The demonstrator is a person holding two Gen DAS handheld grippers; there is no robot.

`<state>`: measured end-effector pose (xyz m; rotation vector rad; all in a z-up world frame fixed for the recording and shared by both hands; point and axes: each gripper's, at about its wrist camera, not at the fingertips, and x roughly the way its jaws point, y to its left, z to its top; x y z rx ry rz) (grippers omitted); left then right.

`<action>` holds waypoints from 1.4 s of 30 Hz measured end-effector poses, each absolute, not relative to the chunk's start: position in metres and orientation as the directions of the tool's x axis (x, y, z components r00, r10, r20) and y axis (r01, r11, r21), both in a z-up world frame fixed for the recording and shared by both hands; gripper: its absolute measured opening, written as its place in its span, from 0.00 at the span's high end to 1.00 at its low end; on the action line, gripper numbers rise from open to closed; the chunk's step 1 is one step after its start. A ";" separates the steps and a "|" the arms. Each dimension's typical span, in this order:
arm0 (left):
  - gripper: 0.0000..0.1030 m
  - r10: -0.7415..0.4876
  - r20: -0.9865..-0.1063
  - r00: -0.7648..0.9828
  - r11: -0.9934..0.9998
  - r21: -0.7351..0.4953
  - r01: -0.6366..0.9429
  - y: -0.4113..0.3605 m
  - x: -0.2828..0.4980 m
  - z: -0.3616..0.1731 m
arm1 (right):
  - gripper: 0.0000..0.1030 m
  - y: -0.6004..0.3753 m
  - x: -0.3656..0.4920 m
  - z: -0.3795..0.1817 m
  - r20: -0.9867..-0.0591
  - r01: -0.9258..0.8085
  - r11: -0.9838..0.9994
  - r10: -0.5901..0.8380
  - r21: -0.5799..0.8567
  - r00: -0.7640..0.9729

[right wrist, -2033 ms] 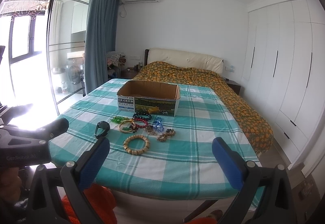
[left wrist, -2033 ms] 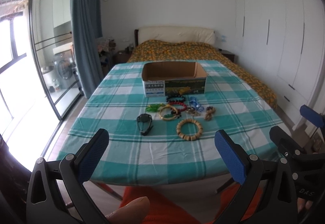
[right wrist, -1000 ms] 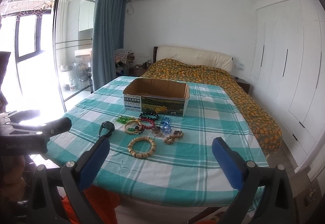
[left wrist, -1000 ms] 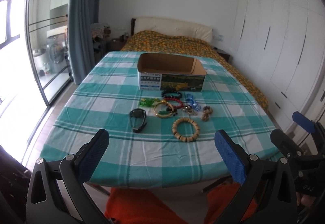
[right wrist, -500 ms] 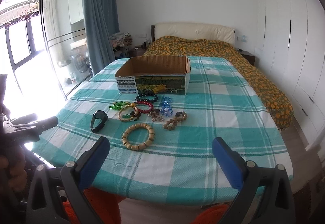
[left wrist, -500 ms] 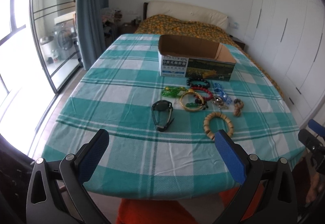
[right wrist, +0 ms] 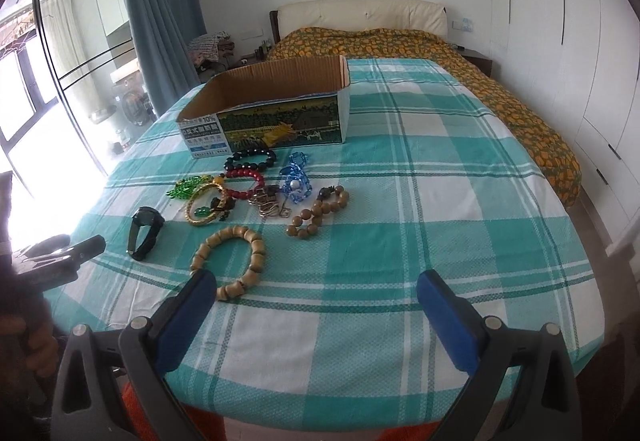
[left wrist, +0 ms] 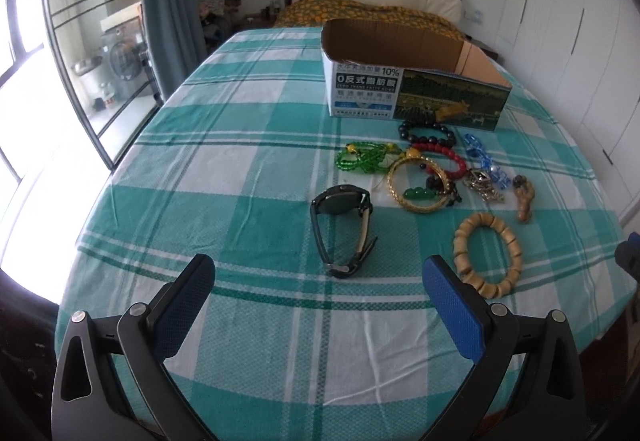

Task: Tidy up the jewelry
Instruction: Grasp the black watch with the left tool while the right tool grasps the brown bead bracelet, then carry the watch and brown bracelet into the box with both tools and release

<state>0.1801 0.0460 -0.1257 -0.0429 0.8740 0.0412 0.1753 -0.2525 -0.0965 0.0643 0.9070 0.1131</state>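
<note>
Right wrist view: open cardboard box (right wrist: 276, 109), interior hidden.

The cardboard box (left wrist: 414, 97) front panel reads "10%" — and below it "0反式脂肪酸".

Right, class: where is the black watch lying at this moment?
In the left wrist view the watch lies on the checked cloth at the jewelry cluster's left edge, just left of the gold bangle and ahead of the open left hand-held gripper.
</note>
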 end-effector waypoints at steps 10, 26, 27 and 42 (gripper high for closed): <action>0.01 0.015 -0.818 0.575 0.998 -0.020 -0.056 0.047 0.224 -0.160 | 0.18 -0.234 0.262 -0.160 -0.853 -0.079 0.988 0.153 0.130 0.499; 0.58 -0.025 -0.836 0.548 1.000 -0.024 0.009 0.041 0.243 -0.179 | 0.88 -0.244 0.289 -0.174 -0.874 -0.108 0.985 0.170 0.135 0.456; 0.59 -0.034 -0.837 0.546 0.999 -0.035 0.010 0.043 0.242 -0.179 | 0.88 -0.247 0.287 -0.170 -0.870 -0.111 0.983 0.181 0.146 0.458; 0.60 -0.189 -0.772 0.607 0.981 -0.174 0.084 0.054 0.242 -0.093 | 0.88 -0.247 0.270 -0.070 -0.774 -0.247 0.949 0.306 0.198 0.555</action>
